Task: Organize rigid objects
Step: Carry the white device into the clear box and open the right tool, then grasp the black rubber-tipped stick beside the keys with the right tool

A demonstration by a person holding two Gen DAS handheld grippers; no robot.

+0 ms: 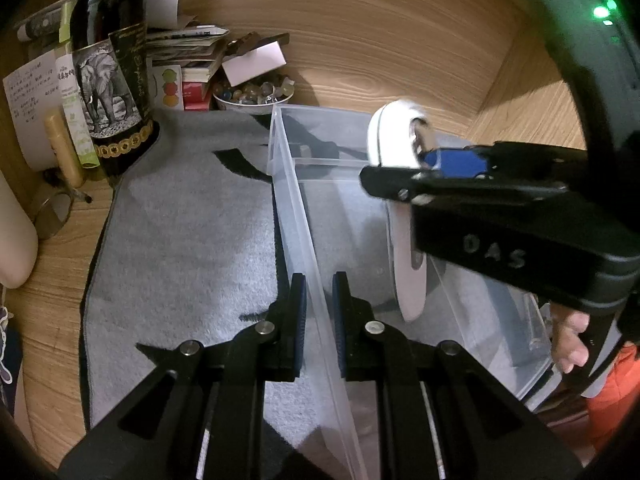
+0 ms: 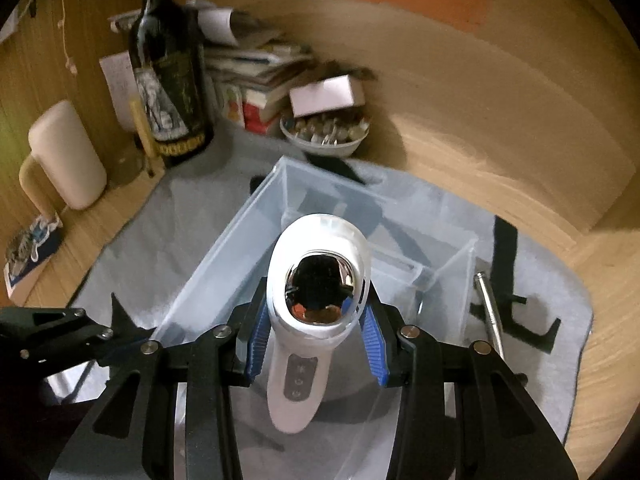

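Note:
A clear plastic bin (image 1: 280, 184) stands on a grey mat (image 1: 180, 220). My left gripper (image 1: 319, 320) is shut on the bin's long left wall, one pad on each side. My right gripper (image 2: 316, 344) is shut on a white handheld device (image 2: 316, 280) with a mirrored head and grey buttons, its blue pads clamping the neck. The device (image 1: 408, 272) hangs head-up over the bin's (image 2: 224, 256) large compartment, its handle end low between the walls. From the left wrist the right gripper (image 1: 436, 168) comes in from the right. A silver pen (image 2: 488, 312) lies on the mat right of the bin.
At the back left stand a dark bottle (image 1: 112, 80) with an elephant label, a stack of books (image 1: 188, 48) and a white bowl of stones (image 1: 252, 94). A cream mug (image 2: 68, 156) is on the wooden desk at left. Small dividers (image 2: 440, 268) split the bin's right side.

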